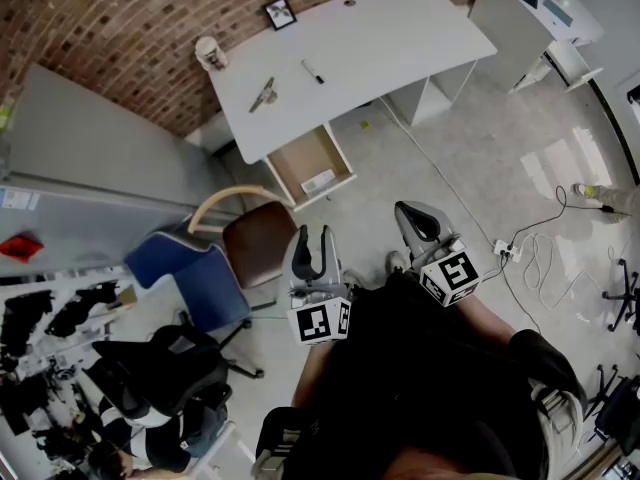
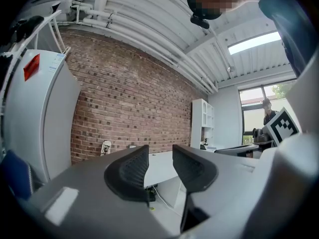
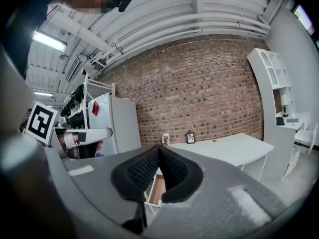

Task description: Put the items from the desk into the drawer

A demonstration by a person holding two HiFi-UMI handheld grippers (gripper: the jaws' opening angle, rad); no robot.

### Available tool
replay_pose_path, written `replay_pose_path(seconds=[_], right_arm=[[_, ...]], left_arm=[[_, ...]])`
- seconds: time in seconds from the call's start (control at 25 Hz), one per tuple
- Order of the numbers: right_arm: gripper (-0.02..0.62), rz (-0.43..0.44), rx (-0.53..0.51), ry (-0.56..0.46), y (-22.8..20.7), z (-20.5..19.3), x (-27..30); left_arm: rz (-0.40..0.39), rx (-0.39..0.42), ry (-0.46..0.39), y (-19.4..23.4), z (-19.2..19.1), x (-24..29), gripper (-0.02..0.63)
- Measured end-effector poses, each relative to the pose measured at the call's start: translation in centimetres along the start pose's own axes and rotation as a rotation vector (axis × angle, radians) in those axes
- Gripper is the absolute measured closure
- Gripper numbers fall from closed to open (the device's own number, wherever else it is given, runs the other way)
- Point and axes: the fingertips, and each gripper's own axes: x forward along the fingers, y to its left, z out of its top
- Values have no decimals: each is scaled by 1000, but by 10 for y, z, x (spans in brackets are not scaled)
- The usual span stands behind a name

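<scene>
Nr open drawer stands brown chair, by left gripper (jaws apart); right gripper closed.

Ahead of me stands a white desk with a curved top; on it lie a black marker pen near the middle and a grey metal clip-like tool toward the left front edge, well apart from each other; a small black-framed picture stands at the back edge, and a pale paper cup at the far left corner. Under the top, the desk's wooden drawer stands pulled open; a flat white item lies inside, near its front.
</scene>
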Motion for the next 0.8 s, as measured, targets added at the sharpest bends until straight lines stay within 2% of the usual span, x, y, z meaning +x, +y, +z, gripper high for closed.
replay_pose_path(seconds=[0.48,0.8], right_arm=[[592,31,-1,5,-49,3,-11],[592,73,4,-3,-79,3,-15]], left_arm=[[30,-3,19,-37,-6,31,420],[94,7,26,-57,-10,46,419]])
